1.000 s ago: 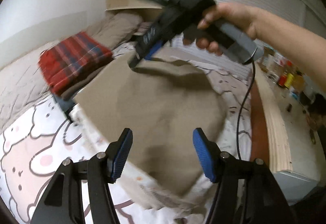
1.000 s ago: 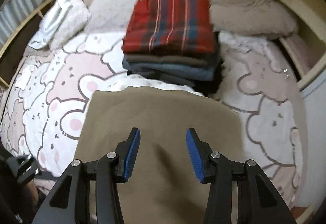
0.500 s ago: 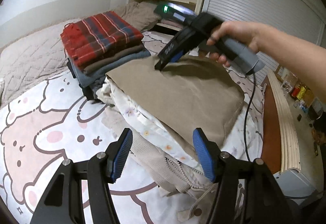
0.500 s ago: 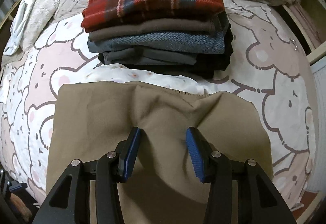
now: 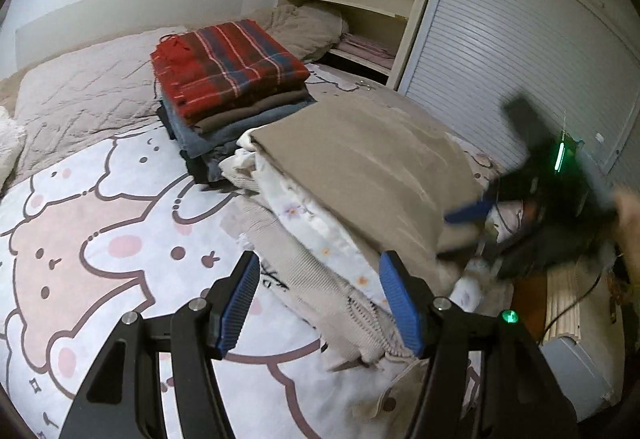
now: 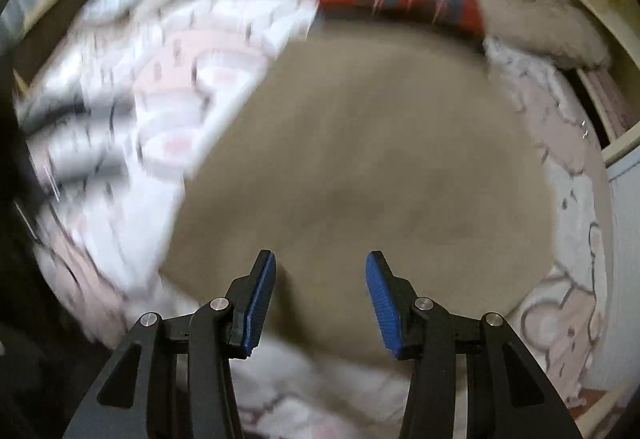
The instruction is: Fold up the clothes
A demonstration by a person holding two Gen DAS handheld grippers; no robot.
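Observation:
A folded tan garment (image 5: 360,167) lies on top of a loose heap of white floral and beige knit clothes (image 5: 320,271) on the bed. It also fills the blurred right wrist view (image 6: 360,167). My left gripper (image 5: 320,303) is open and empty, low over the near edge of the heap. My right gripper (image 6: 320,299) is open and empty just above the tan garment's near edge; in the left wrist view it is a blur at the garment's right side (image 5: 468,211).
A stack of folded clothes topped by a red plaid piece (image 5: 228,67) stands behind the heap. The bed has a bunny-print sheet (image 5: 100,223) and a beige quilt (image 5: 80,91). Shelves (image 5: 352,11) and a shutter door (image 5: 520,79) lie to the right.
My right gripper has swept from the tan garment's far edge down to its near right side and moves fast. My left gripper has drawn back and lowered slightly. Both stay open.

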